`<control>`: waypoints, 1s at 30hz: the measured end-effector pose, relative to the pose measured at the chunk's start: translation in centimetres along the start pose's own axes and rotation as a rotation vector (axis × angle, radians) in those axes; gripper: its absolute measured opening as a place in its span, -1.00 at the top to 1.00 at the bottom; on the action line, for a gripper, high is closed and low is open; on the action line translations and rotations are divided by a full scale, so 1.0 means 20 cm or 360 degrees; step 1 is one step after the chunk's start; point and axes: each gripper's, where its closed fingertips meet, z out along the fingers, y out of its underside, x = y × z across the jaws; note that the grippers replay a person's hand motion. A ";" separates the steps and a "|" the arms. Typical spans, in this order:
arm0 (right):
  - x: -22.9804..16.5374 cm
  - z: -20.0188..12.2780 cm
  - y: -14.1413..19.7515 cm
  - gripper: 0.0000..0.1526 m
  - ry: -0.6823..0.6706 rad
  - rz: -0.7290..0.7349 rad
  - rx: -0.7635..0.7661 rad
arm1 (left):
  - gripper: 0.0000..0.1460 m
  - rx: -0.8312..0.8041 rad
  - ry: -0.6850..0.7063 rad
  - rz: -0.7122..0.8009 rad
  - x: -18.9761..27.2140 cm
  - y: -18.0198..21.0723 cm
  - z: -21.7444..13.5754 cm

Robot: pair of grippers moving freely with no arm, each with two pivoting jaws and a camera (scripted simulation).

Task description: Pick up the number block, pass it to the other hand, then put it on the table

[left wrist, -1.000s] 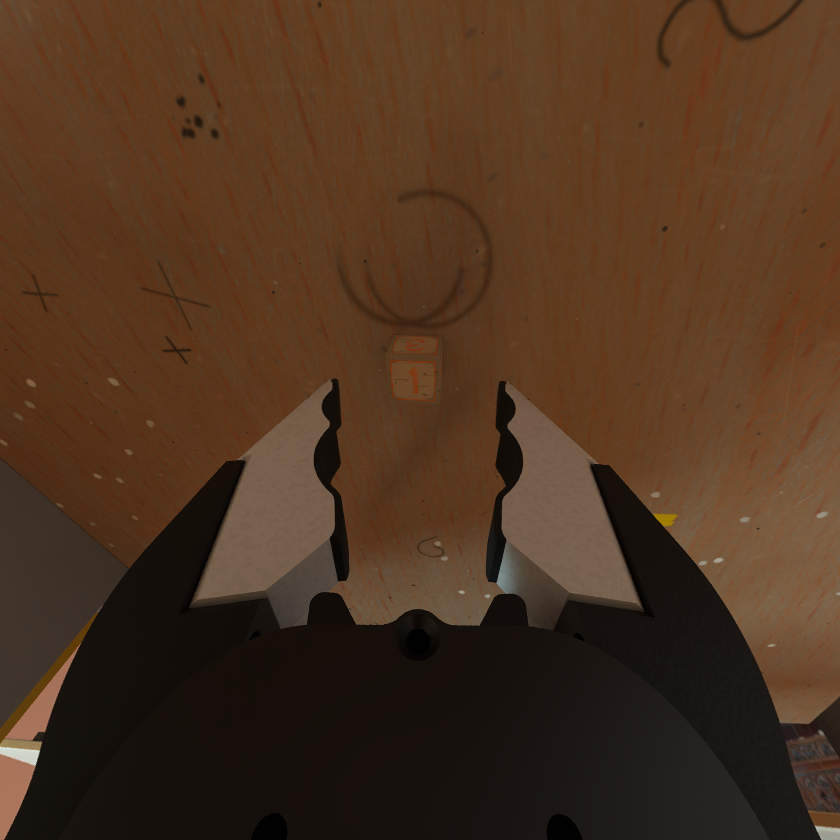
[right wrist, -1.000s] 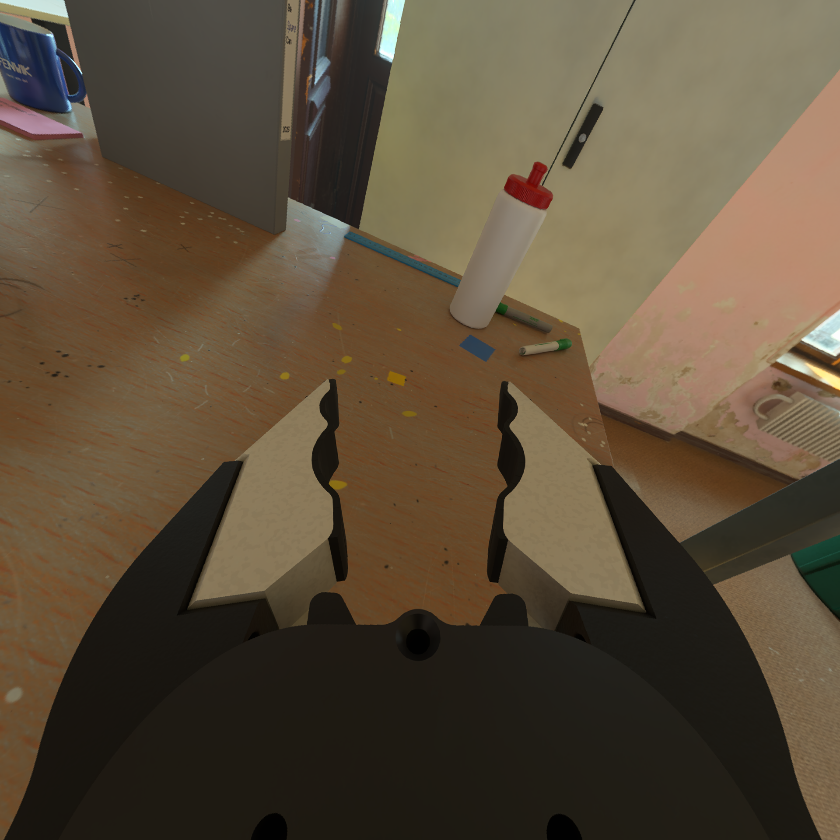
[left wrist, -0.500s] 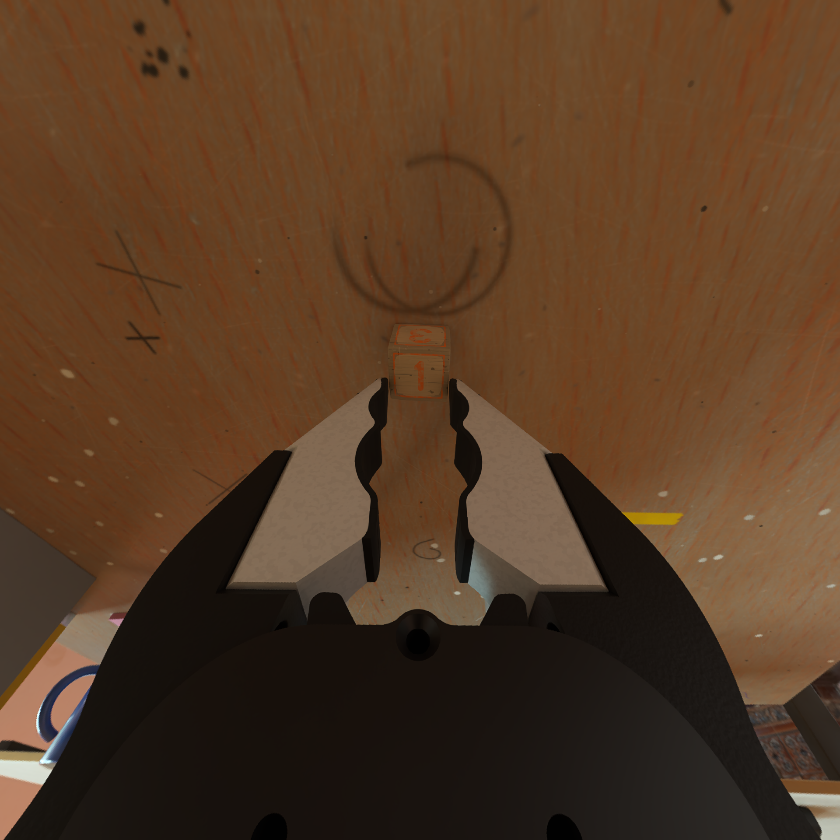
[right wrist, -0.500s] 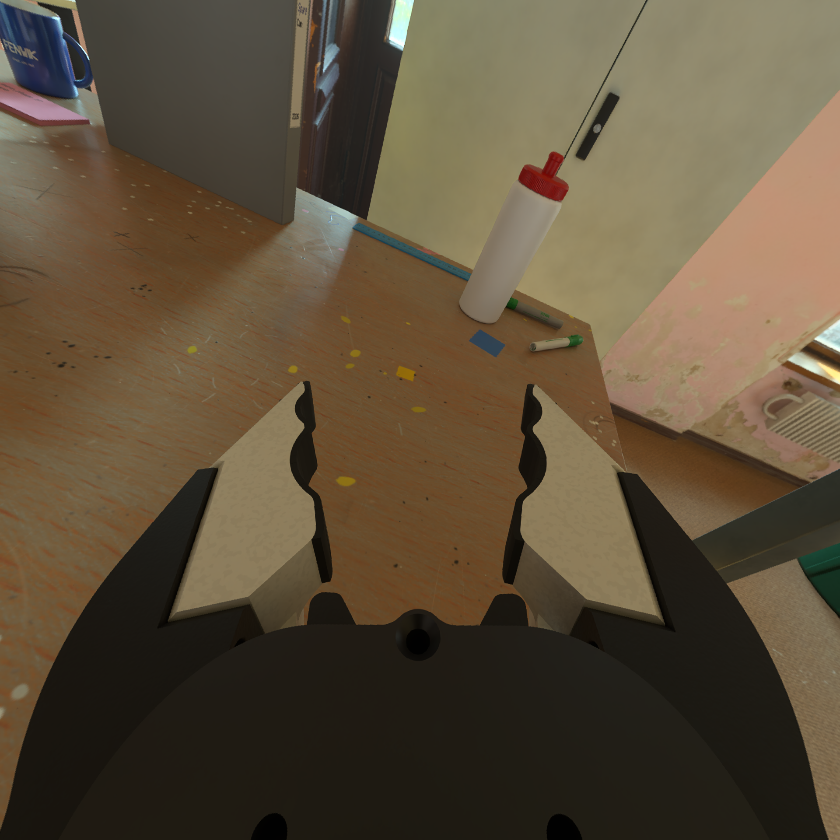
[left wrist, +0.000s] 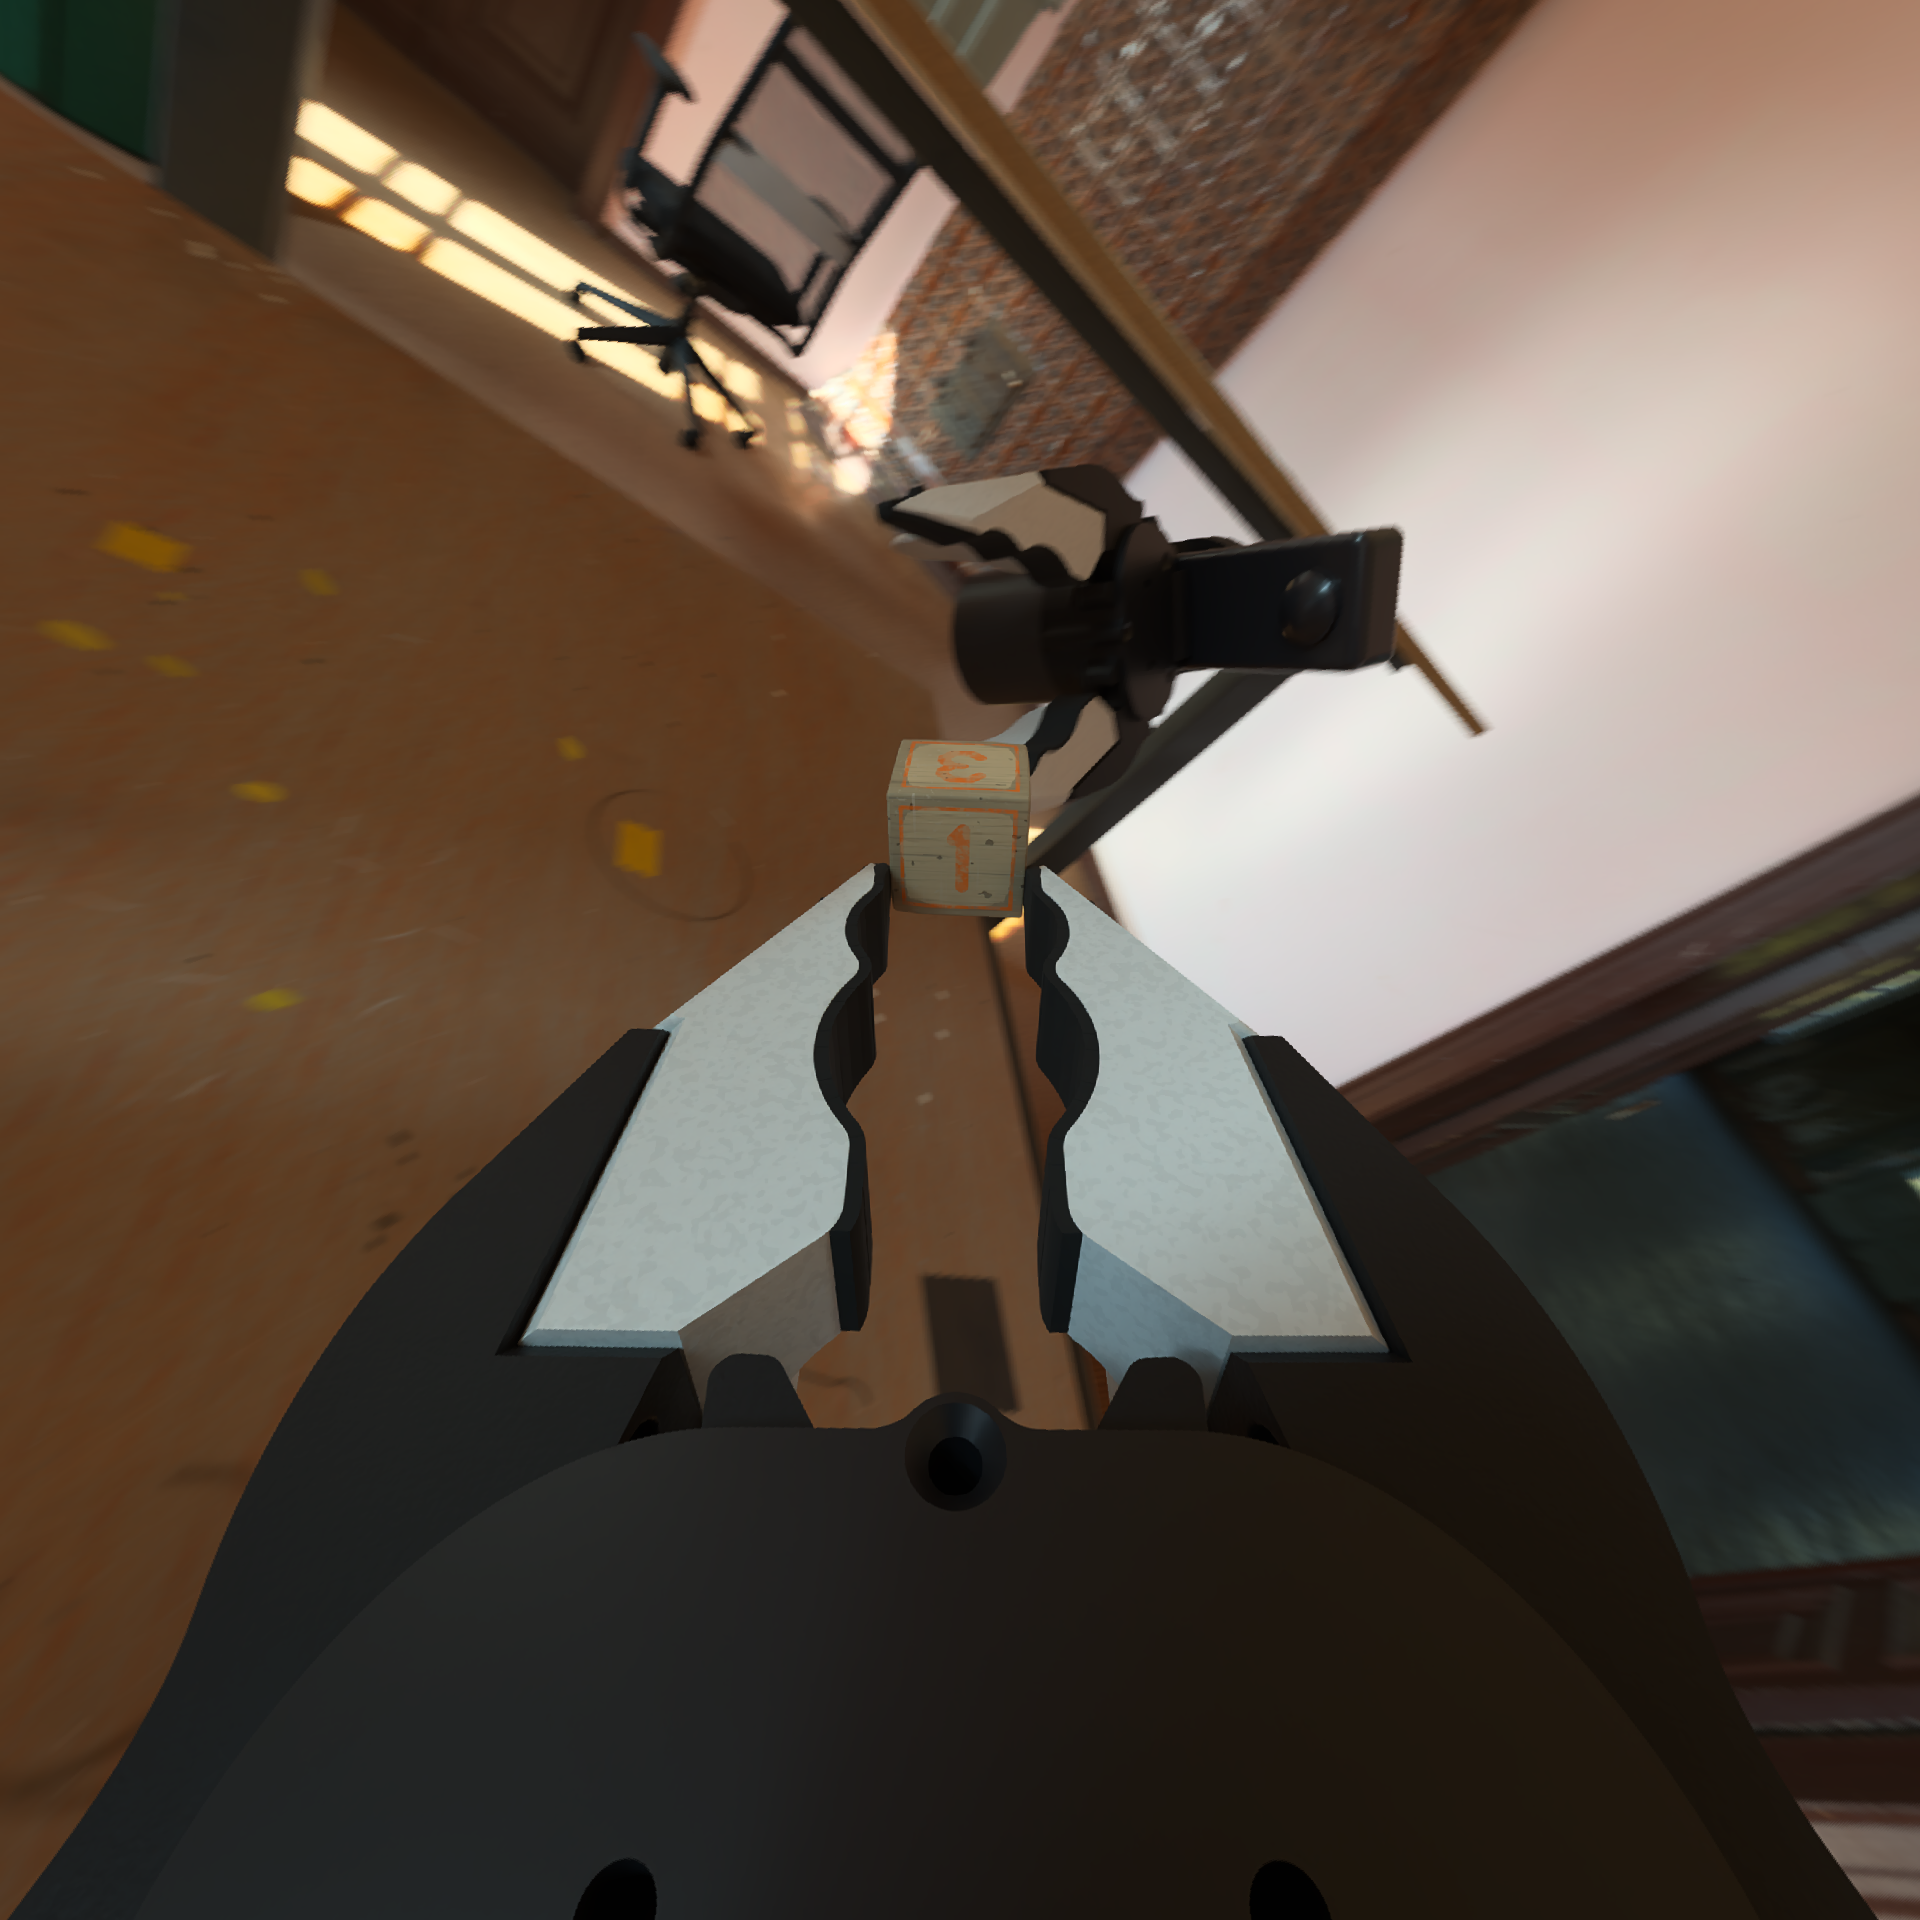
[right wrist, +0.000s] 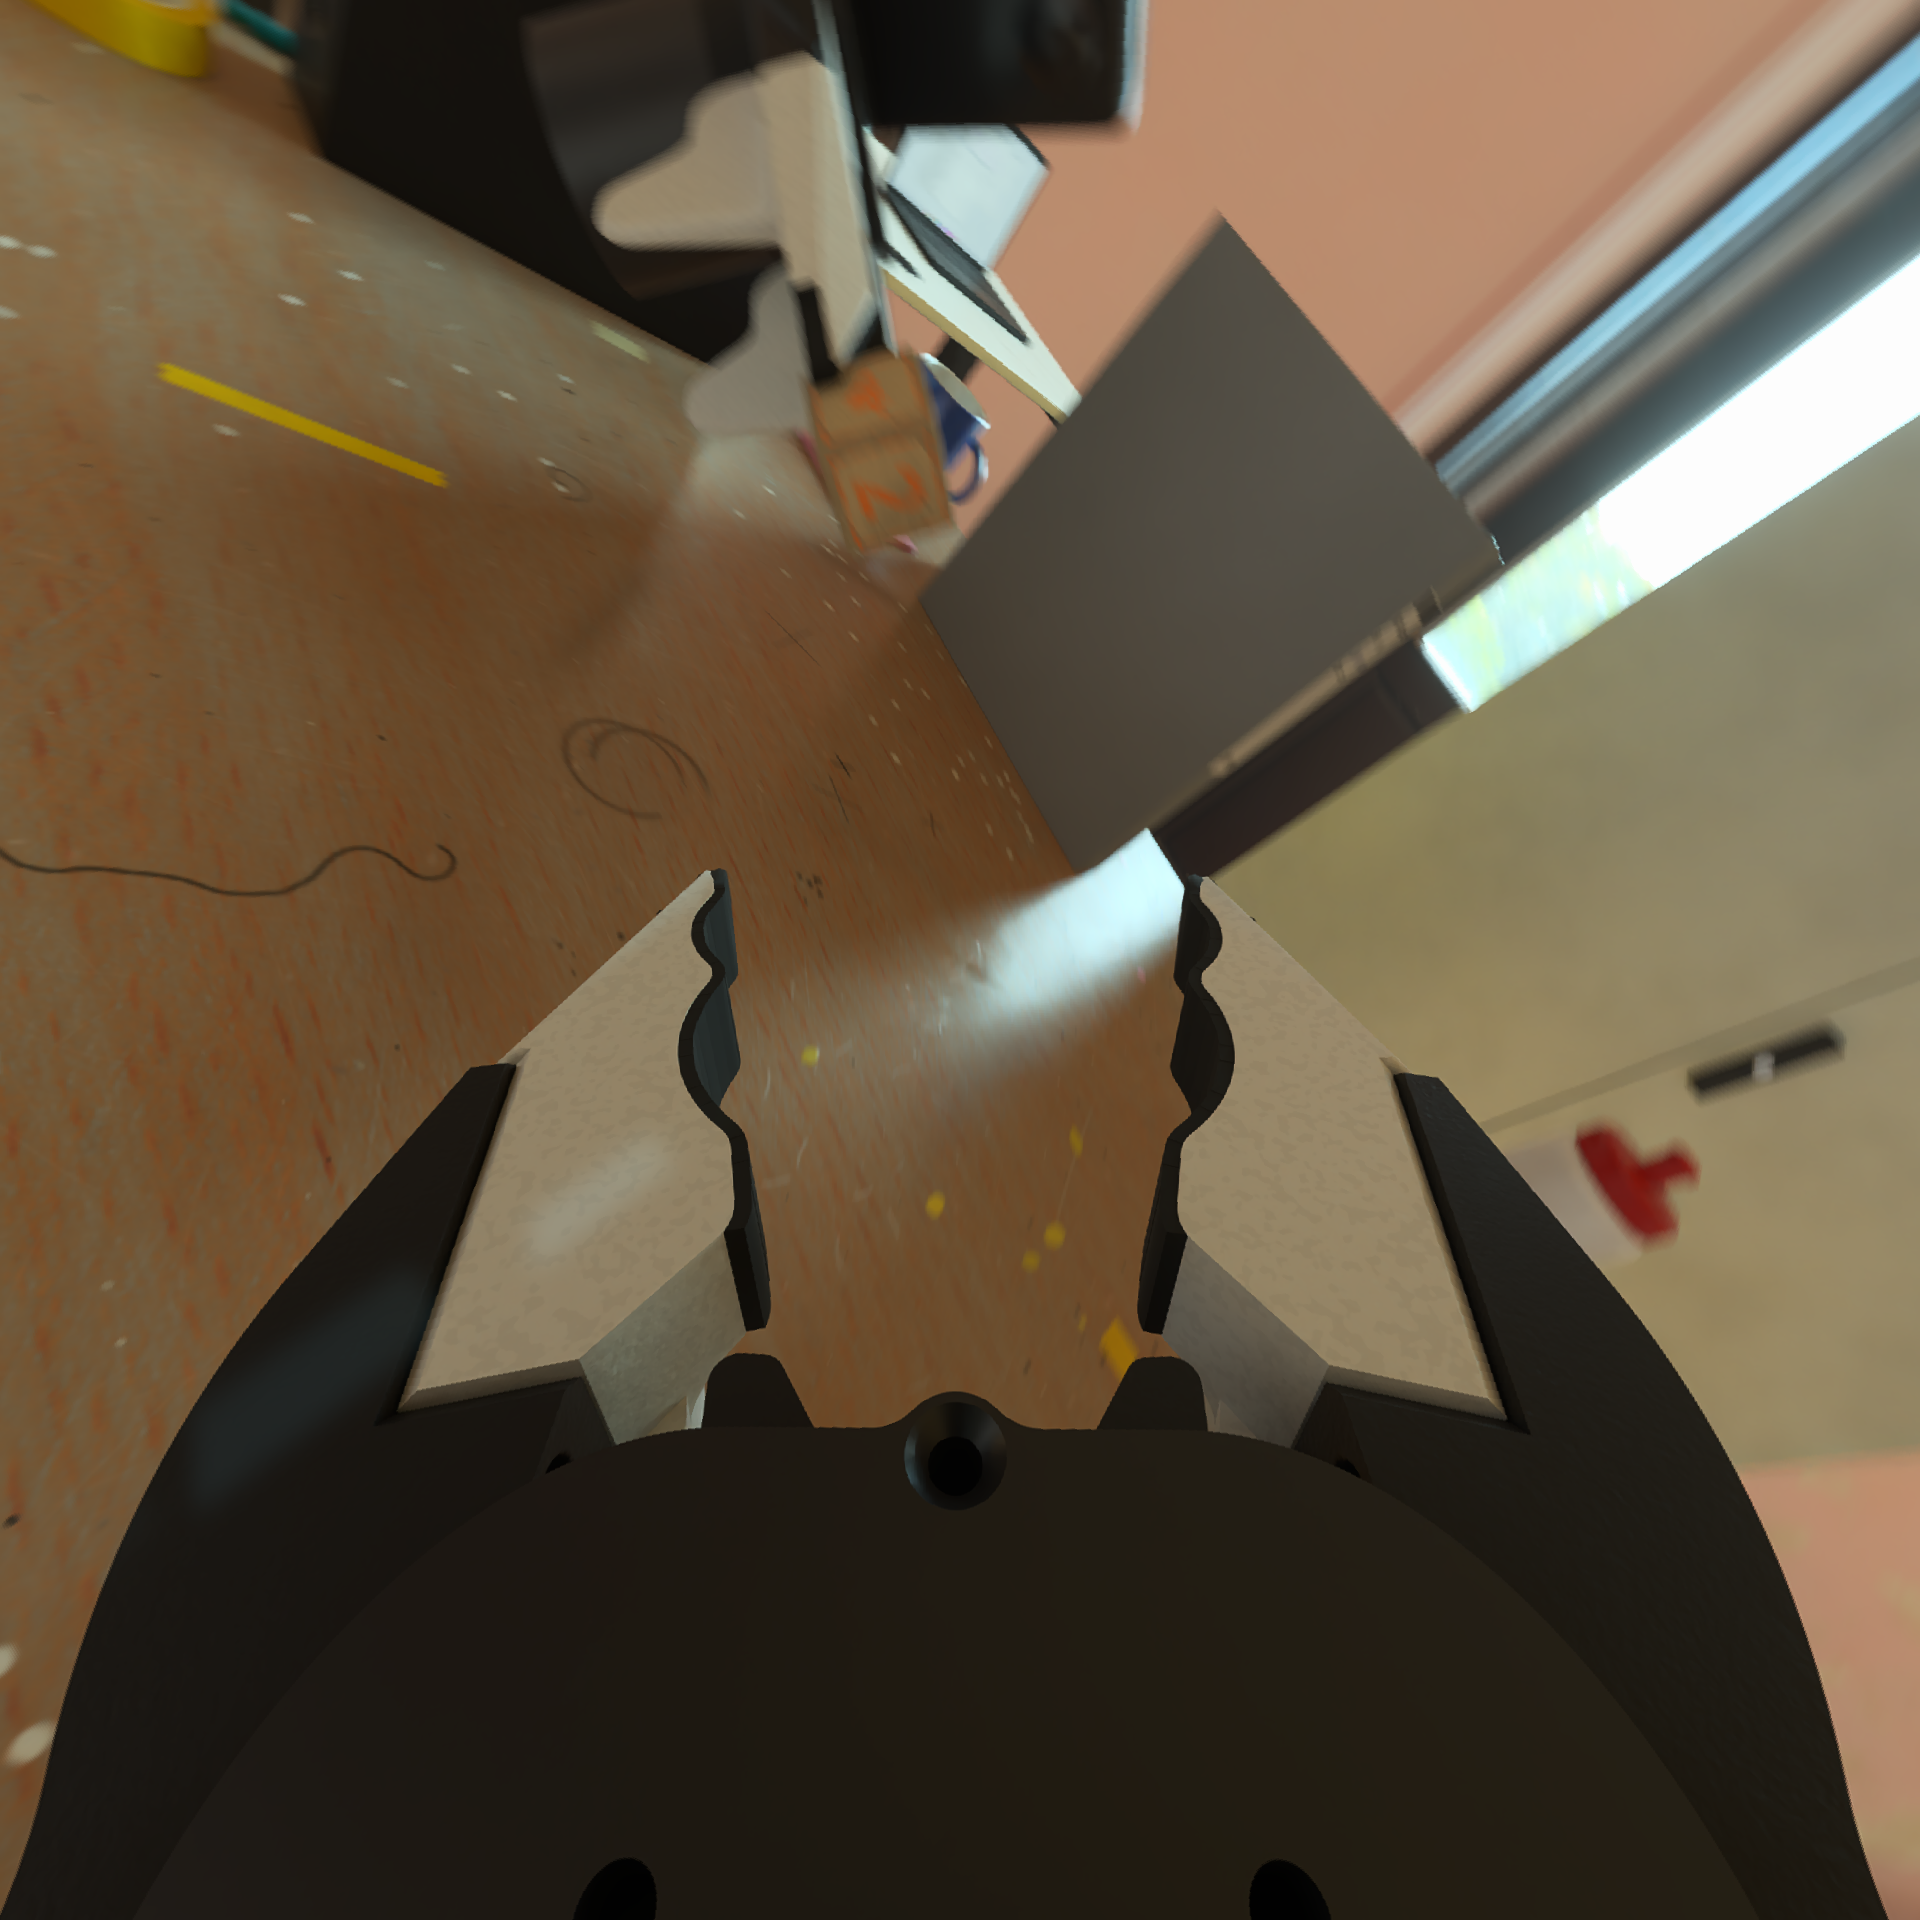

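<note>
Pale wooden number cube (left wrist: 958, 827) w/ orange digits & orange borders on each face. Orange-brown wood-grain counter (left wrist: 312, 1039), flecked w/ small yellow patches, white specks, black pen squiggles. Left gripper (left wrist: 958, 891): matte black body, mottled off-white fingers (left wrist: 748, 1122) w/ black wavy inner pads. Right gripper (right wrist: 951, 894) same colours. Grey flat panel (right wrist: 1195, 582); salmon-pink wall (right wrist: 1403, 156).
</note>
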 end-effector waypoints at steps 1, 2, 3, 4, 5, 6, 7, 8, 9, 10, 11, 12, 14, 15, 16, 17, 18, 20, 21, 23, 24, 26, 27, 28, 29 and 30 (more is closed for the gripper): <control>-0.02 0.04 -0.07 -0.12 -0.0048 -0.0083 0.0026 | 0.65 0.0010 0.0068 -0.0026 0.05 0.00 0.04; -0.04 0.07 -0.13 -0.12 -0.0095 -0.0153 0.0048 | 0.65 0.0008 0.0139 -0.0048 0.09 0.00 0.07; -0.06 0.09 -0.18 -0.11 -0.0139 -0.0207 0.0065 | 0.65 -0.0001 0.0195 -0.0066 0.13 0.00 0.10; -0.07 0.11 -0.22 -0.11 -0.0176 -0.0240 0.0081 | 0.65 -0.0018 0.0229 -0.0079 0.16 0.00 0.12; -0.09 0.12 -0.25 -0.10 -0.0206 -0.0262 0.0096 | 0.65 -0.0035 0.0255 -0.0083 0.18 0.00 0.14; -0.10 0.13 -0.28 -0.08 -0.0230 -0.0278 0.0115 | 0.65 -0.0048 0.0275 -0.0083 0.19 0.00 0.15; -0.11 0.13 -0.31 -0.06 -0.0247 -0.0289 0.0135 | 0.65 -0.0058 0.0286 -0.0083 0.21 0.00 0.15; -0.12 0.13 -0.32 -0.03 -0.0261 -0.0293 0.0150 | 0.65 -0.0067 0.0301 -0.0082 0.22 0.00 0.16; -0.13 0.13 -0.34 0.03 -0.0280 -0.0290 0.0164 | 0.65 -0.0073 0.0314 -0.0086 0.22 0.00 0.16; -0.13 0.13 -0.35 0.12 -0.0294 -0.0282 0.0170 | 0.65 -0.0080 0.0313 -0.0093 0.22 0.01 0.17; -0.14 0.14 -0.36 0.20 -0.0301 -0.0272 0.0174 | 0.65 -0.0095 0.0315 -0.0098 0.22 0.02 0.17; -0.14 0.13 -0.36 0.28 -0.0305 -0.0264 0.0184 | 0.65 -0.0107 0.0321 -0.0106 0.21 0.03 0.18; -0.14 0.13 -0.37 0.54 -0.0305 -0.0260 0.0205 | 0.65 -0.0099 0.0341 -0.0129 0.21 0.03 0.19; -0.14 0.13 -0.37 0.62 -0.0306 -0.0255 0.0198 | 0.65 -0.0092 0.0355 -0.0137 0.20 0.04 0.19; -0.14 0.13 -0.36 0.62 -0.0307 -0.0250 0.0186 | 0.65 -0.0084 0.0362 -0.0143 0.20 0.04 0.19; -0.14 0.13 -0.35 0.62 -0.0310 -0.0250 0.0179 | 0.65 -0.0075 0.0372 -0.0151 0.19 0.04 0.20; -0.14 0.13 -0.34 0.63 -0.0314 -0.0250 0.0170 | 0.65 -0.0062 0.0383 -0.0160 0.18 0.04 0.20; -0.12 0.12 -0.32 0.63 -0.0315 -0.0258 0.0156 | 0.65 0.0009 0.0399 -0.0173 0.17 0.02 0.21; -0.09 0.10 -0.30 0.63 -0.0317 -0.0256 0.0139 | 0.44 0.0067 0.0386 -0.0174 0.16 -0.01 0.19; -0.01 0.06 -0.23 0.63 -0.0318 -0.0253 0.0046 | 0.09 0.0169 0.0271 -0.0093 0.12 -0.05 0.14; 0.06 0.03 -0.17 0.63 -0.0322 -0.0250 -0.0046 | 0.10 0.0194 0.0138 -0.0025 0.08 -0.06 0.10; 0.19 -0.02 0.04 0.63 -0.0427 -0.0216 -0.0371 | 0.35 0.0224 -0.0268 0.0119 -0.04 -0.08 -0.01; 0.23 -0.06 0.17 0.63 -0.0551 -0.0158 -0.0599 | 0.45 0.0244 -0.0502 0.0198 -0.10 -0.09 -0.08; 0.25 -0.11 0.31 0.63 -0.0706 -0.0072 -0.0830 | 0.49 0.0260 -0.0707 0.0264 -0.14 -0.09 -0.15; 0.27 -0.15 0.44 0.63 -0.0850 0.0020 -0.1068 | 0.51 0.0273 -0.0859 0.0321 -0.16 -0.08 -0.20; 0.29 -0.19 0.58 0.63 -0.0950 0.0077 -0.1289 | 0.52 0.0282 -0.0960 0.0367 -0.17 -0.07 -0.23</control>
